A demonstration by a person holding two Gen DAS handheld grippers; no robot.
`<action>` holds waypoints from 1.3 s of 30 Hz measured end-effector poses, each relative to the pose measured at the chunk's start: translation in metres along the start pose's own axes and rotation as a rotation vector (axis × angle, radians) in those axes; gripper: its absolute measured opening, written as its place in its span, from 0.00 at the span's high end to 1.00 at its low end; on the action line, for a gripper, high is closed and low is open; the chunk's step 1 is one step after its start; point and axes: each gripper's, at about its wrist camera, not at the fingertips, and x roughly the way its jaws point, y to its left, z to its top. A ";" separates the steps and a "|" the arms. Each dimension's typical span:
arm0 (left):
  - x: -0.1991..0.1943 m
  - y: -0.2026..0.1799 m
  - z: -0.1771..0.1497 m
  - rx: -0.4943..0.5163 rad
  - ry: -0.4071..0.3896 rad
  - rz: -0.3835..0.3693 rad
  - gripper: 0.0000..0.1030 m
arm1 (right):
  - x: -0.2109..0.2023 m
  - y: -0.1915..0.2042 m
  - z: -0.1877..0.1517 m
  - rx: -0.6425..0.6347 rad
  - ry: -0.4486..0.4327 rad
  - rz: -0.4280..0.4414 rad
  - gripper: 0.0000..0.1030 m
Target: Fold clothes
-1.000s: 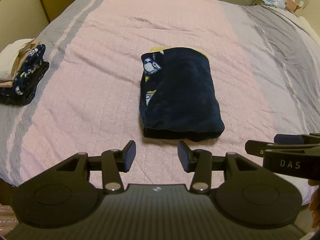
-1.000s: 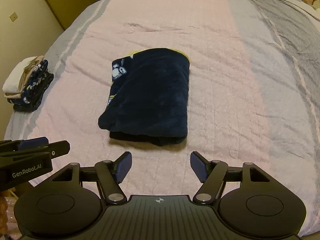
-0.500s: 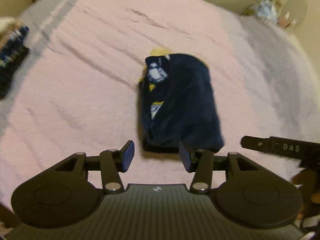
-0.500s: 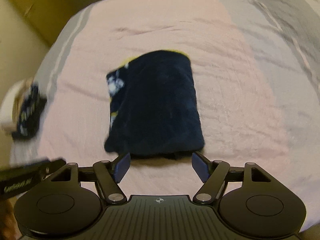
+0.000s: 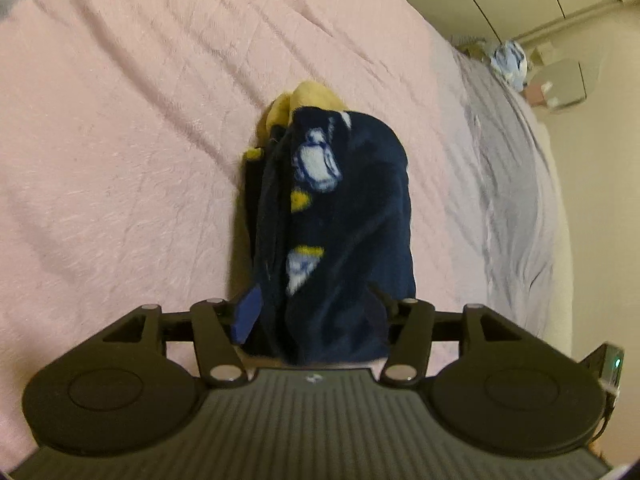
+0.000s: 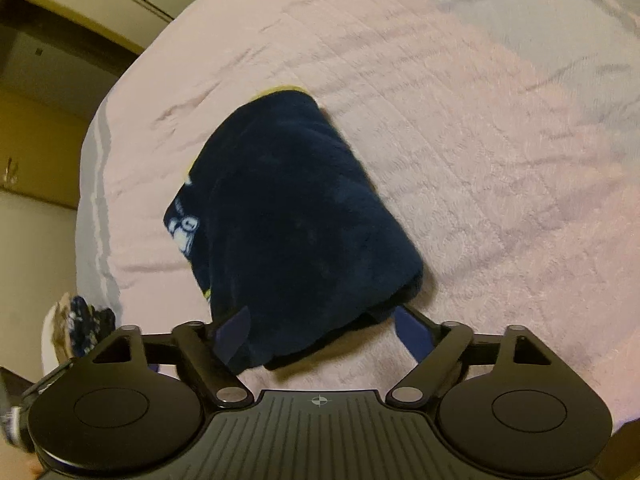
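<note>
Straddling the near end of the folded navy fleece garment (image 5: 352, 216) mid-bedspread (image 5: 120, 140), our left gripper (image 5: 316, 314) is opening around it; our right gripper (image 6: 320, 334) stands wide, not visibly clamping.

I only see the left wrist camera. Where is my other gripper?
Observer: The right gripper is at the near end of the fluffy dark navy folded garment, jaws open, with the garment's near end between them.
Operator: Is anything folded already?
Observer: Yes. A small stack of folded clothes sits by the edge of the pink quilted bed, left of the garment in that view and apart from it.
</note>
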 end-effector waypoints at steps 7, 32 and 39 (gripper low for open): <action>0.057 0.028 0.014 -0.086 0.006 -0.078 0.43 | 0.052 -0.021 0.045 -0.026 0.017 0.009 0.03; 0.154 0.076 0.017 -0.253 0.015 -0.264 0.26 | 0.169 -0.069 0.087 -0.010 0.145 0.218 0.00; 0.148 0.079 0.015 -0.276 -0.016 -0.324 0.57 | 0.181 -0.062 0.083 0.034 0.166 0.320 0.33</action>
